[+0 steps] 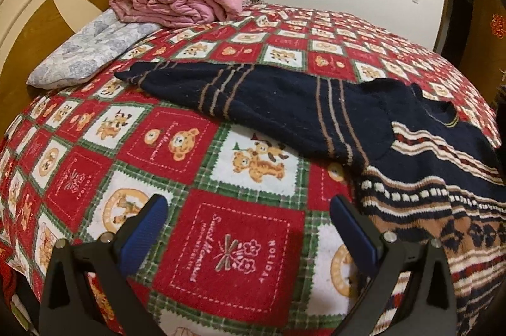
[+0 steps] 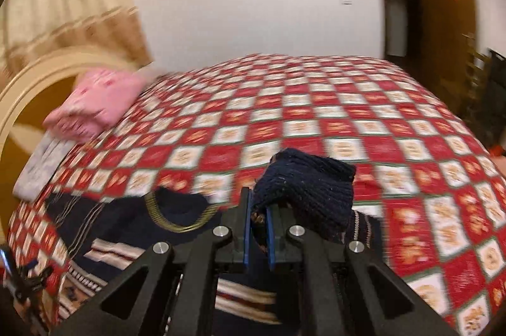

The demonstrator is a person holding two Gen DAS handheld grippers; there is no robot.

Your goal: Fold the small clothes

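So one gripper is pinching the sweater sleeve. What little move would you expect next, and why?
Probably the right gripper, shut on the navy sleeve, carries it across the sweater's body and lays it flat. The other sleeve lies spread out on the bedspread, and the left gripper is open, holding nothing.

One navy patterned sweater [image 1: 395, 146], one folded pink quilt [image 1: 177, 0], one grey floral pillow [image 1: 85, 51], one bed [image 1: 240, 241] with one checked bedspread, and two grippers, left gripper [image 1: 249, 228] and right gripper [image 2: 258, 228]
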